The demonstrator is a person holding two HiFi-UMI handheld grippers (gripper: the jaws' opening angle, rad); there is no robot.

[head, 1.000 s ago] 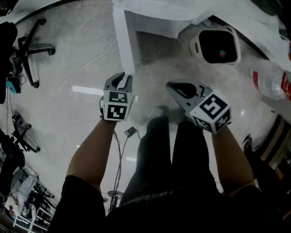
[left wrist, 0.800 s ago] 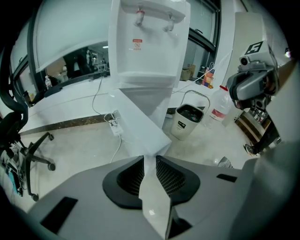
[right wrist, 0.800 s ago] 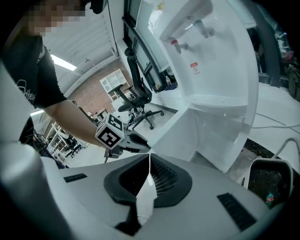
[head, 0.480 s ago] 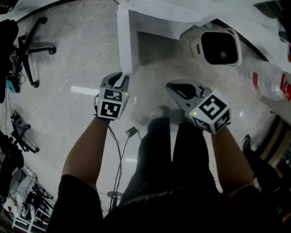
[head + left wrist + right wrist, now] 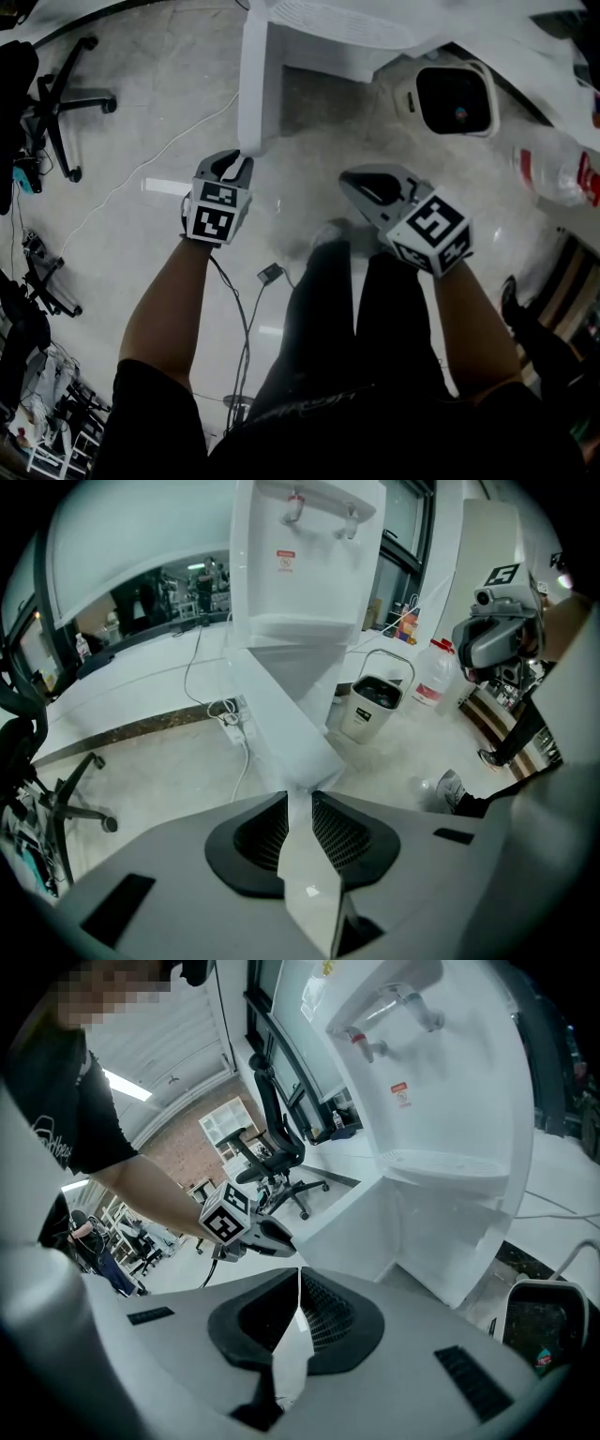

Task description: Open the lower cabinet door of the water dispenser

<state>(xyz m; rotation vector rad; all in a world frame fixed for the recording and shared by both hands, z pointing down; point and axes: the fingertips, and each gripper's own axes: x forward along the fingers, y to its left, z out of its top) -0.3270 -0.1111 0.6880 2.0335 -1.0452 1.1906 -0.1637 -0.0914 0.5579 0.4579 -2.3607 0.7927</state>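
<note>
Left gripper view: left gripper jaws are pinching the lower cabinet door edge, door standing well open, little remaining; right gripper jaws pressing together.

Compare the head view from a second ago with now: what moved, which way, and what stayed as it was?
The left gripper, clamped on the edge of the cabinet door, moved left in the head view, swinging the door wider. Nothing was grabbed or released. The right gripper stayed put, jaws together and empty.
</note>
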